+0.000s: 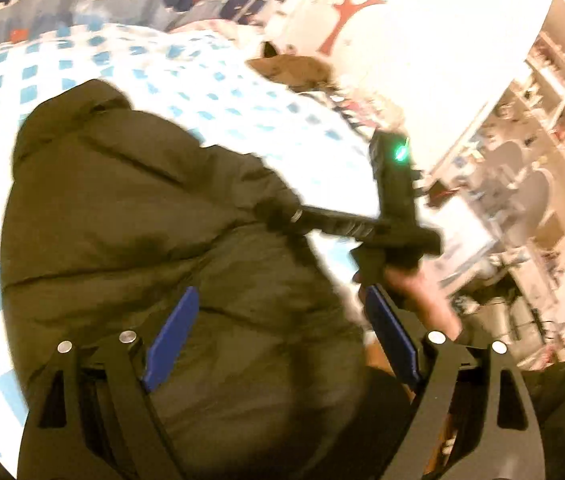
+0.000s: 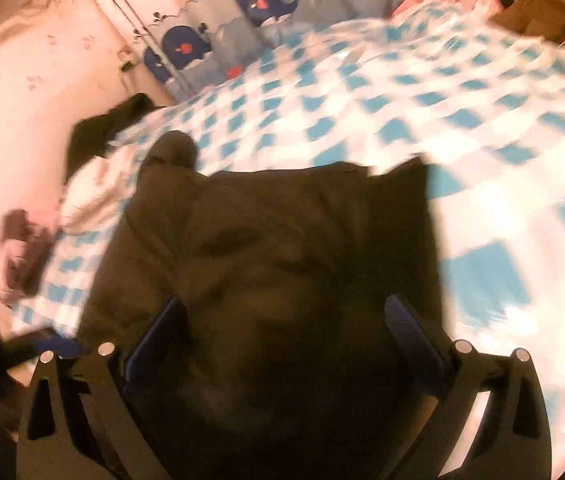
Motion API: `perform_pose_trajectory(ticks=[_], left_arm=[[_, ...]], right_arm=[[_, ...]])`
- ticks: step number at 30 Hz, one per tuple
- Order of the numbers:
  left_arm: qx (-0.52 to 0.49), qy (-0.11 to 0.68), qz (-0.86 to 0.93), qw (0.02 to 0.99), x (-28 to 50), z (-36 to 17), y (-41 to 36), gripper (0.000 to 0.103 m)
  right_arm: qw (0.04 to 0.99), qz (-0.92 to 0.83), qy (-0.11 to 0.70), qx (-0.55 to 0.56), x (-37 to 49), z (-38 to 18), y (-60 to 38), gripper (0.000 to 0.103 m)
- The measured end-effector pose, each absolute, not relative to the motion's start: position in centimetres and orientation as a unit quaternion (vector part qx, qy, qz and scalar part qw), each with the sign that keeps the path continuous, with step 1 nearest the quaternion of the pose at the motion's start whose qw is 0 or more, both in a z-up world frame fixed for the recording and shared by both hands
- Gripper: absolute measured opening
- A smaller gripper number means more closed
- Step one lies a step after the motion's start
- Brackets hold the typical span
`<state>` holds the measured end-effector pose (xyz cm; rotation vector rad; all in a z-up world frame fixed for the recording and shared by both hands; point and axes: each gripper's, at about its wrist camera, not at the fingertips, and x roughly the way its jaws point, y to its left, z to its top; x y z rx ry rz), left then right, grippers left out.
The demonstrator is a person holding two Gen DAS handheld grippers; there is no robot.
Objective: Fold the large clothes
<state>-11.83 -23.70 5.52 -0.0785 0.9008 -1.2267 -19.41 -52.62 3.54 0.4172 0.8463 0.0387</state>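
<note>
The left gripper (image 1: 278, 340) stands wide, its 2 blue pads (image 1: 170, 340) spread apart above the dark olive padded jacket (image 1: 142, 216), with nothing pinched between them. In the left wrist view the right gripper (image 1: 282, 216) reaches in from the right side, held by a hand (image 1: 414, 292), a green light glowing on its black body; its tip lies at the jacket's right edge, though blur hides whether it touches the fabric there. From the right wrist view the right gripper (image 2: 282, 340) also has its 2 blue pads (image 2: 414, 340) far apart, and the jacket (image 2: 274, 240) fills the gap below them; the pads look clear of the cloth, but the picture is smeared, so that is likely rather than certain. The jacket lies bunched and puffy on the near part of the bed (image 2: 402, 120), on a cover of white and blue checks. A brown garment (image 2: 538, 16) sits near the far corner of the bed, well apart from the jacket. Behind the bed hangs a curtain (image 2: 266, 0) printed with dark blue whales. To the right in the left wrist view stand crowded white shelves (image 1: 554, 120).
</note>
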Motion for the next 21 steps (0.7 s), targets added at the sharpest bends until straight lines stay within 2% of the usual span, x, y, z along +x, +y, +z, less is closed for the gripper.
perform_pose_trajectory(ticks=[2,6,11,14,15,16,18,21], left_arm=[[-0.025,0.412,-0.573,0.708,-12.1,5.0,-25.7,0.081],[0.049,0.429,-0.562,0.706,-13.1,-0.3,-28.8,0.081],[0.045,0.458,-0.549,0.698,-12.1,-0.5,-28.4,0.081],[-0.014,0.419,-0.544,0.727,-11.7,4.5,-23.6,0.082],[-0.031,0.395,-0.535,0.746,-11.1,6.2,-21.4,0.089],[-0.051,0.383,-0.517,0.764,-10.2,7.2,-19.3,0.093],[-0.088,0.389,-0.476,0.784,-7.8,7.4,-15.6,0.094],[-0.169,0.445,-0.417,0.774,-3.6,4.0,-11.8,0.094]], right_arm=[[0.876,0.0,0.443,0.188,-19.5,1.8,-52.8,0.097],[0.87,-0.007,0.462,0.172,-18.1,-2.4,-52.5,0.098],[0.851,0.016,0.489,0.19,-17.2,-1.8,-53.4,0.098],[0.843,0.064,0.45,0.289,-19.3,0.4,-56.2,0.097],[0.836,0.076,0.436,0.324,-20.0,0.8,-57.2,0.097],[0.825,0.083,0.427,0.36,-20.7,1.2,-58.5,0.097],[0.814,0.092,0.42,0.39,-21.1,1.3,-59.8,0.097],[0.794,0.101,0.435,0.412,-20.7,0.5,-60.0,0.098]])
